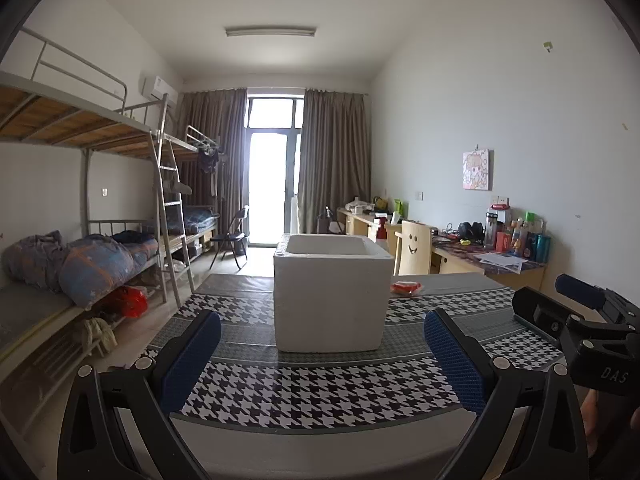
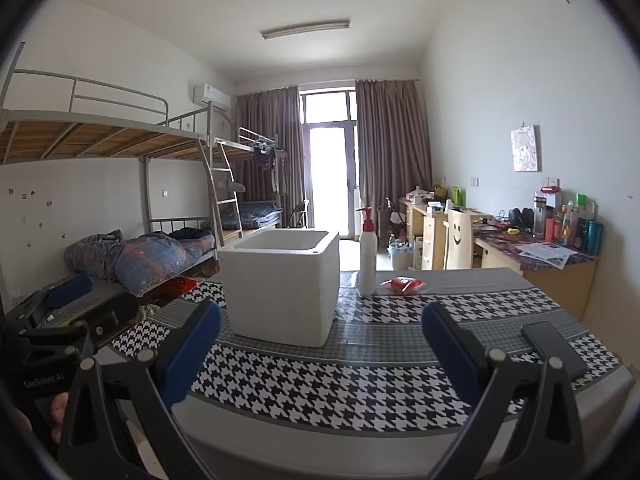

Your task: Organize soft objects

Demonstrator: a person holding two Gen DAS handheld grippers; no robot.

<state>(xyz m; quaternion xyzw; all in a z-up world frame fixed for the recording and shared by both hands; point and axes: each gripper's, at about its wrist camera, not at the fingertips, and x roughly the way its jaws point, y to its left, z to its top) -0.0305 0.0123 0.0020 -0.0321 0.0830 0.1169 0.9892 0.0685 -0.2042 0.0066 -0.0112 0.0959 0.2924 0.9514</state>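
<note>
A white foam box (image 1: 332, 294) (image 2: 280, 284) stands open-topped in the middle of the houndstooth-covered table (image 1: 320, 392) (image 2: 360, 384). Behind it to the right lies a small red soft packet (image 1: 406, 289) (image 2: 402, 285) in clear wrap. My left gripper (image 1: 322, 360) is open near the table's front edge, nothing between its blue pads. My right gripper (image 2: 320, 354) is also open and empty, level with the left one. Each gripper shows at the edge of the other's view. The inside of the box is hidden.
A white spray bottle (image 2: 367, 254) with a red top stands right of the box. A black phone (image 2: 554, 348) lies at the table's right side. Bunk beds (image 1: 80, 240) line the left wall, desks and a chair (image 1: 412, 248) the right.
</note>
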